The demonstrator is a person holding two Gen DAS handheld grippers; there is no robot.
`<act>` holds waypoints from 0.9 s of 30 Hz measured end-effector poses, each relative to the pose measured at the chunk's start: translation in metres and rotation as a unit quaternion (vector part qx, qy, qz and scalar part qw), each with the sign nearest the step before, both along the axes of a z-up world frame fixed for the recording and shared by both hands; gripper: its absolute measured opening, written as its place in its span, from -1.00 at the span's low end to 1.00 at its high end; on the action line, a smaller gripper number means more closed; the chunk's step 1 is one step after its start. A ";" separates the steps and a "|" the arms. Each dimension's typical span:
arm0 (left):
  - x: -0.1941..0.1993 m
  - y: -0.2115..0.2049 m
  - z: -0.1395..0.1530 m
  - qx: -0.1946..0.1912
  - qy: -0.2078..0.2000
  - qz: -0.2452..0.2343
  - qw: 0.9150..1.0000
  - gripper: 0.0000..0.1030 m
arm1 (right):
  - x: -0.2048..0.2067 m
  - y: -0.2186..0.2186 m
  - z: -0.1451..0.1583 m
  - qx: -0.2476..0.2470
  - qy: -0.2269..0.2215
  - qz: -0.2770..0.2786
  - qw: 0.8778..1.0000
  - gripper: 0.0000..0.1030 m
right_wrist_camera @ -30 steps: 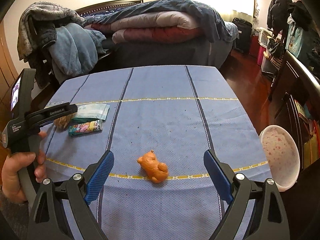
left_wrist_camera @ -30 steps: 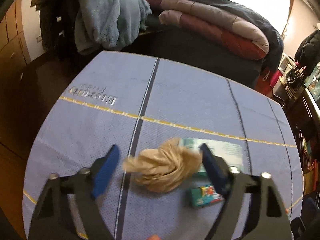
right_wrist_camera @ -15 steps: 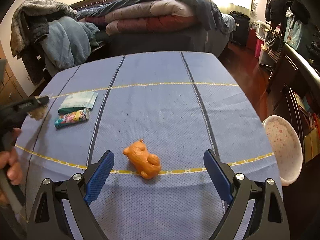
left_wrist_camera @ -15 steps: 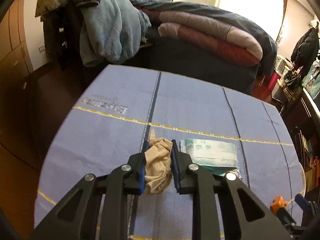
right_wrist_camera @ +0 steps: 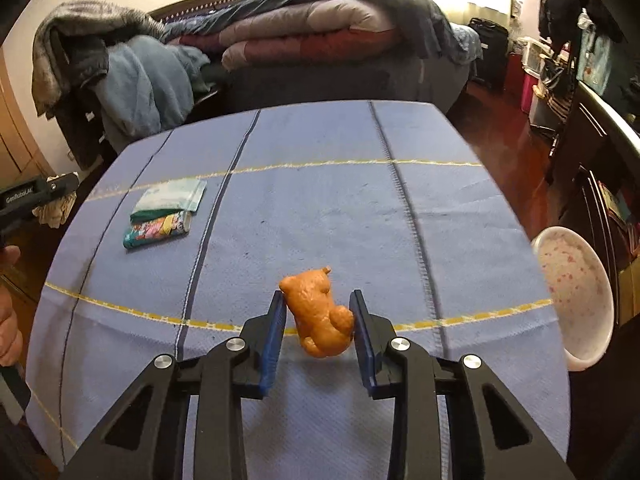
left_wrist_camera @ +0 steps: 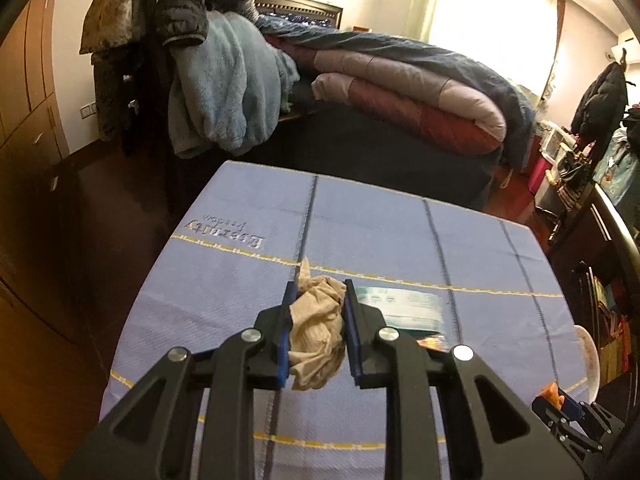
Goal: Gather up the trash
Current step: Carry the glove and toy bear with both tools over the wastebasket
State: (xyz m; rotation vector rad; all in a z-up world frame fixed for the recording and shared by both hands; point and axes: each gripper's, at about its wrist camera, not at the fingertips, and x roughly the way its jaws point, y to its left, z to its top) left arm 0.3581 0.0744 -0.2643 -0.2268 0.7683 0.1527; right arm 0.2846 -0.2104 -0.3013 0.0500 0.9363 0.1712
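Both grippers are now clamping trash: the left gripper (left_wrist_camera: 316, 320), already pinching the crumpled tissue (left_wrist_camera: 316, 336), is lifting it clear, while the right gripper (right_wrist_camera: 318, 332), spread a second ago, is squeezing the orange lump (right_wrist_camera: 318, 314) between its jaws.

Flat pale-green paper packet (right_wrist_camera: 170, 197) just behind colourful printed wrapper (right_wrist_camera: 157, 231), worktop's (right_wrist_camera: 320, 200) left; speckled white bowl (right_wrist_camera: 572, 296) off right edge.
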 end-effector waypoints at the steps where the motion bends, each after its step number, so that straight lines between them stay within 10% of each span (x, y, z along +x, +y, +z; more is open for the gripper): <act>1: -0.003 -0.004 0.003 -0.003 -0.004 -0.004 1.000 -0.55 | -0.003 -0.005 0.002 0.003 -0.001 -0.004 1.000 -0.43; 27: -0.022 -0.200 0.046 -0.024 -0.035 -0.213 0.976 -0.53 | -0.046 -0.137 0.027 0.048 -0.046 -0.103 0.993 -0.51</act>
